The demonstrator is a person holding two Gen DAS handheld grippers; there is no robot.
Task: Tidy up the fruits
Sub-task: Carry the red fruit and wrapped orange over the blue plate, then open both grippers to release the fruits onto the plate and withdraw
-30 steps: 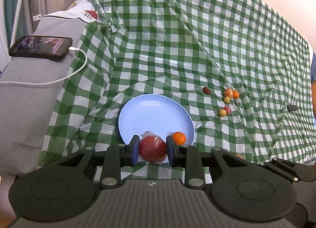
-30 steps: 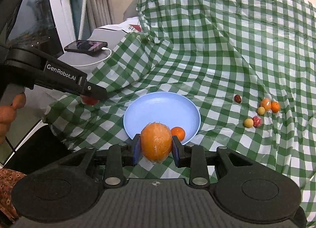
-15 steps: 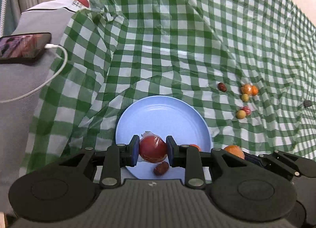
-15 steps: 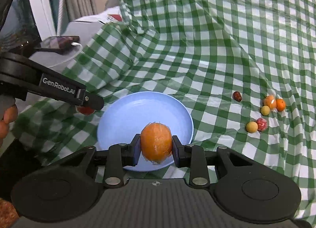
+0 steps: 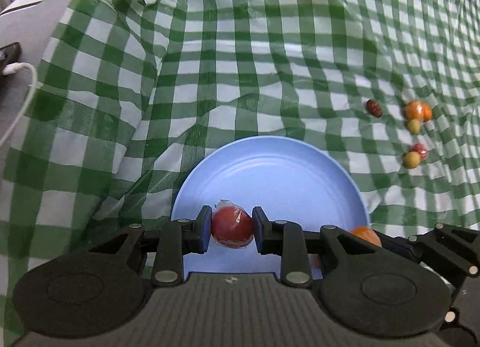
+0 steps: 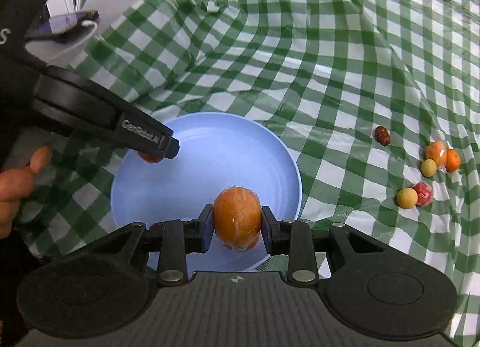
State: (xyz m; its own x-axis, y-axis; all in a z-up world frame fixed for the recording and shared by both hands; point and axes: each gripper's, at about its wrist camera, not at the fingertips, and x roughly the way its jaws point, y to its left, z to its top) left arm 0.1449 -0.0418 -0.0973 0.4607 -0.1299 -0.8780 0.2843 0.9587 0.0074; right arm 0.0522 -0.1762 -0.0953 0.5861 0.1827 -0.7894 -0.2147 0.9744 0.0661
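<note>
Green-and-white checked cloth [image 5: 270, 46] covers the whole worktop, rumpled into folds. On it I see the pale blue plate [image 6: 168, 197], with both of my tools over it. My right tool [image 6: 237, 224] is clamped on a wrapped orange fruit [image 6: 237, 215], which sits squarely between the two pads above the plate's near side. My left tool [image 5: 231, 228] is clamped on a wrapped red fruit [image 5: 231, 225], again centred between the pads, above the plate's near left part. In the right wrist view the left tool [image 6: 159, 149] reaches in from the left over the plate's far-left rim, the red fruit peeking out beneath its tip, and a hand [image 6: 18, 179] grips its handle. Well to the right of the plate, small fruits lie loose on the cloth: a dark brown one [image 6: 382, 135], then an orange cluster [image 6: 441, 153], then a yellow and red pair [image 6: 415, 195].
</note>
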